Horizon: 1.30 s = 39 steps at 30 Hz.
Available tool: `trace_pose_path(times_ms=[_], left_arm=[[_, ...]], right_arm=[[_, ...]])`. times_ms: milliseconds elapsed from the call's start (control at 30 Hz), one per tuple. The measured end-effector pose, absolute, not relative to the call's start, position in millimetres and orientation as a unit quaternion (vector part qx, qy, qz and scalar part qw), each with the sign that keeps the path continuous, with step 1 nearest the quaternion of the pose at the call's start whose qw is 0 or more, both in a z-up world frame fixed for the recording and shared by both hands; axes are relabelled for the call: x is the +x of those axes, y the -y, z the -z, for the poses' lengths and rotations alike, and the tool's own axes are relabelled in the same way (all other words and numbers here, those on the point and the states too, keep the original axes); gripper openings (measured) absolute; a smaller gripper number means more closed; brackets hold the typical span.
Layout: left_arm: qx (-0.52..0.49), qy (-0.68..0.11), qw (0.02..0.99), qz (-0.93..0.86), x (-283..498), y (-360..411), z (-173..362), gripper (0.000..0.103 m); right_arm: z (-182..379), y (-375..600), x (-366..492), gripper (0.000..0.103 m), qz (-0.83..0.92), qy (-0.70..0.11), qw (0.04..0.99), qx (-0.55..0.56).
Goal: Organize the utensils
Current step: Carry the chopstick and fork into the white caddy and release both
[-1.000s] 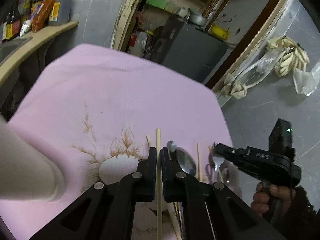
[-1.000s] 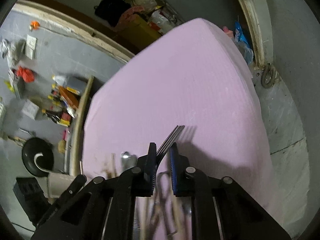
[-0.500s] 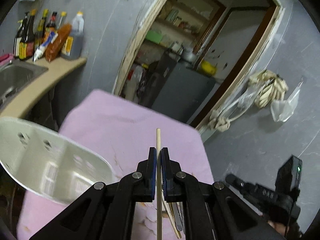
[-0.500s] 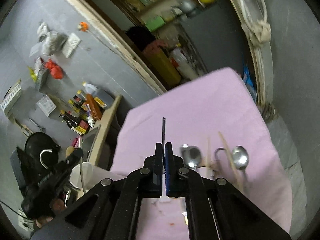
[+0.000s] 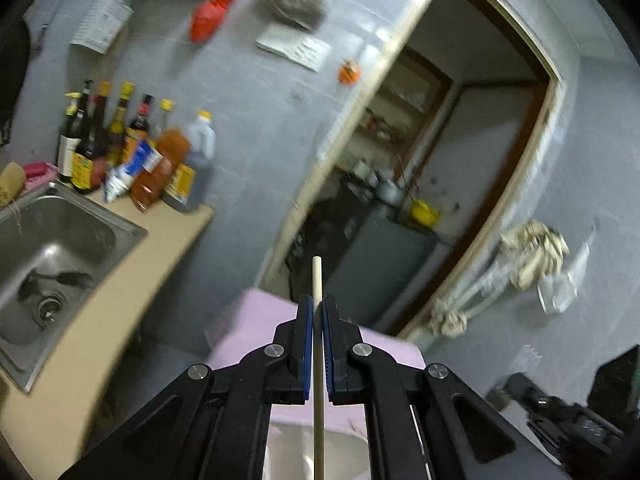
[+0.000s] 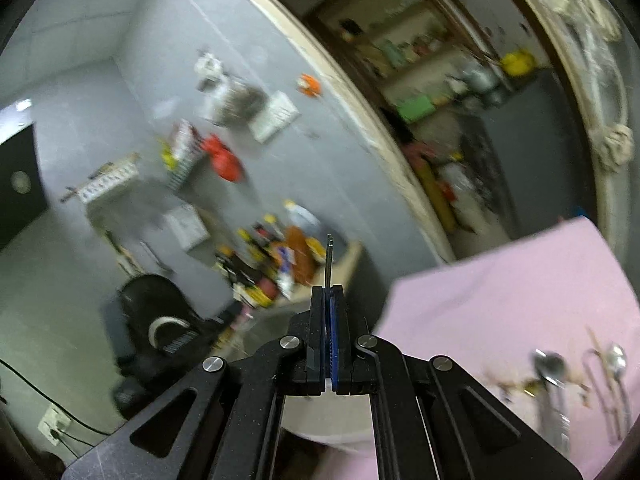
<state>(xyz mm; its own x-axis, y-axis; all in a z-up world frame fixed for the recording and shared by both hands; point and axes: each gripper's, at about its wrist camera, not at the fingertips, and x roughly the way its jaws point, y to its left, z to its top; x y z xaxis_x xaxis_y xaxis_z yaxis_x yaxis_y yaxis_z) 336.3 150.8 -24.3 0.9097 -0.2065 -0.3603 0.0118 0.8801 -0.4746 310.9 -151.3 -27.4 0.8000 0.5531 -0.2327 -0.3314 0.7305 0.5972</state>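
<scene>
My left gripper (image 5: 316,304) is shut on a pale wooden chopstick (image 5: 317,280) that sticks out past its blue pads, raised high over the pink tablecloth (image 5: 256,320). A white utensil holder (image 5: 288,448) shows below the jaws. My right gripper (image 6: 329,294) is shut on a metal fork (image 6: 329,256), seen edge-on with its tines pointing away. Several spoons (image 6: 554,368) and chopsticks (image 6: 600,360) still lie on the pink tablecloth (image 6: 520,280) at lower right. In the left wrist view the other black gripper (image 5: 568,412) sits at the lower right edge.
A steel sink (image 5: 48,248) set in a tan counter (image 5: 120,300) lies left, with sauce bottles (image 5: 132,152) along the wall. A doorway (image 5: 440,180) with a dark cabinet (image 5: 372,248) opens beyond the table. A cloth bundle (image 5: 532,252) hangs on the right wall.
Both grippers have risen well above the table and tilted up toward the wall. The chopstick and fork came up with them. The right jaws closed fully and the fork turned edge-on.
</scene>
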Motion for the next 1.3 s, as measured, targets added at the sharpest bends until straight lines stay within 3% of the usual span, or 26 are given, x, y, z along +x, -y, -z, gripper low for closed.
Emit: trace_pose_path(times_ms=[133, 333, 933, 1033, 1100, 1200, 1300], left_arm=[[-0.259, -0.181, 0.948, 0.035, 345.8, -177.9, 25.6, 0.005], [-0.258, -0.170, 0.951, 0.006, 362.7, -191.2, 43.9, 0.005], [-0.182, -0.214, 0.960, -0.017, 360.5, -174.2, 77.7, 0.005], [-0.176, -0.229, 0.957, -0.011, 354.8, -172.6, 77.3, 0.013], [-0.176, -0.233, 0.956, -0.009, 350.2, -170.8, 77.1, 0.030], [-0.182, -0.232, 0.955, -0.006, 341.1, -168.6, 74.5, 0.046], [-0.176, -0.234, 0.956, -0.004, 332.5, -161.6, 70.1, 0.050]], right_arm=[[24.8, 117.3, 320.4, 0.002, -0.260, -0.199, 0.909, 0.257], [68.9, 95.8, 332.2, 0.002, -0.247, -0.251, 0.902, 0.250], [120.6, 97.5, 338.7, 0.006, -0.236, -0.320, 0.884, 0.244], [120.4, 101.4, 332.3, 0.012, -0.245, -0.316, 0.884, 0.242], [117.7, 105.1, 328.6, 0.015, -0.247, -0.313, 0.884, 0.244], [114.4, 111.0, 322.3, 0.028, -0.248, -0.307, 0.886, 0.244], [108.9, 116.4, 316.7, 0.036, -0.246, -0.299, 0.890, 0.239]])
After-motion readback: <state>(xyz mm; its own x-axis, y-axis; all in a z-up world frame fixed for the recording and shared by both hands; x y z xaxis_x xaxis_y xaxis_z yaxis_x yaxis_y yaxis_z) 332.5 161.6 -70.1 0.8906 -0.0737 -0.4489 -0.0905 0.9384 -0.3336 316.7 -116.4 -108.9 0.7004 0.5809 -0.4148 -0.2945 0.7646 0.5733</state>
